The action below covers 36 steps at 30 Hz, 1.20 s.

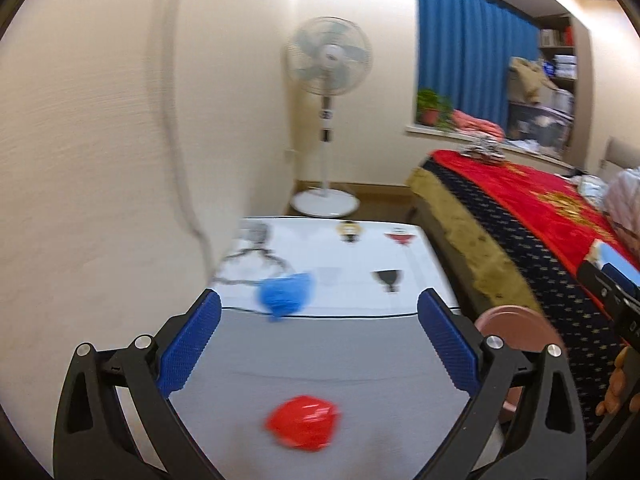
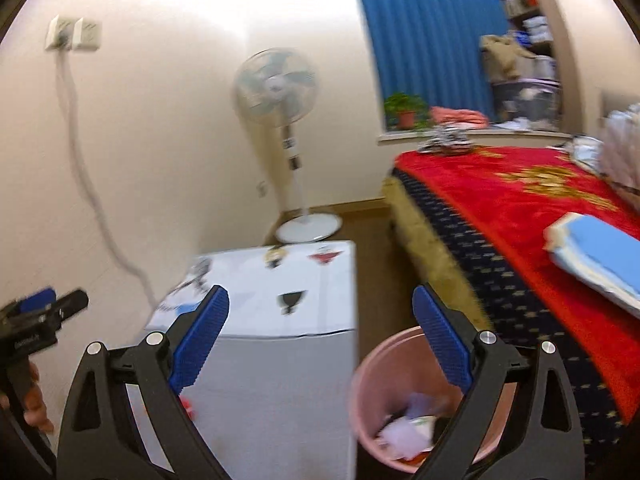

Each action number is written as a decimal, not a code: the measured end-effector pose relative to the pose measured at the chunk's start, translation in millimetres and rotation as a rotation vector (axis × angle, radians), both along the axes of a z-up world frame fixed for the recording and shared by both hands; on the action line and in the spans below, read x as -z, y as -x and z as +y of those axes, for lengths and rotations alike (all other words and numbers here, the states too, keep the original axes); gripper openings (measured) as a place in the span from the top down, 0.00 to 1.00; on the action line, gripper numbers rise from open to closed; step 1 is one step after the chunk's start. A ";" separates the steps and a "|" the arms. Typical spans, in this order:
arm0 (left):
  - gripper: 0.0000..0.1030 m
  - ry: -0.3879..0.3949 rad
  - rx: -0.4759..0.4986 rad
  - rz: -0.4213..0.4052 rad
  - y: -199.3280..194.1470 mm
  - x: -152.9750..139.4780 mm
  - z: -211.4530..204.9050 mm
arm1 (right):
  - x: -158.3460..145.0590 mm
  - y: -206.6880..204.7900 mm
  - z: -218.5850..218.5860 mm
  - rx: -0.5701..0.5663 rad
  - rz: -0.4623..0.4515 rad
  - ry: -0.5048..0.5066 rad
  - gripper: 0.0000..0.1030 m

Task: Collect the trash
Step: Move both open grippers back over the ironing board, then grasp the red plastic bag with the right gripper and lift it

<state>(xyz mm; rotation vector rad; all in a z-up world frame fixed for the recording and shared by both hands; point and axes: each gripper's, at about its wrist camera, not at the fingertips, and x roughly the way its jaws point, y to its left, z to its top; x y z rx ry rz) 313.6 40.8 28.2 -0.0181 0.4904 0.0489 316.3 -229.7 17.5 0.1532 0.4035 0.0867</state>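
Red wrapper (image 1: 302, 422) lies between left gripper's (image 1: 319, 314) wide fingers; right gripper (image 2: 321, 307) — wide too — above pink bin (image 2: 372, 380).

I see warm indoor light, glare on the cream wall (image 2: 168, 92), motion blur throughout, fisheye-bent dark edges.

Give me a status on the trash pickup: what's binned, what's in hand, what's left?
Done: the pink bin beside the table already holds crumpled paper scraps.
In hand: nothing. The left gripper and right gripper are both open and empty.
Left: the red wrapper near the table's front and the blue wrapper farther back. The left gripper frames the red one.
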 end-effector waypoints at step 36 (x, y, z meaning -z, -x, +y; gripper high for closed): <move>0.07 0.027 -0.203 0.064 -34.5 40.1 100.4 | 176.7 -48.2 240.3 -0.519 0.320 0.254 0.12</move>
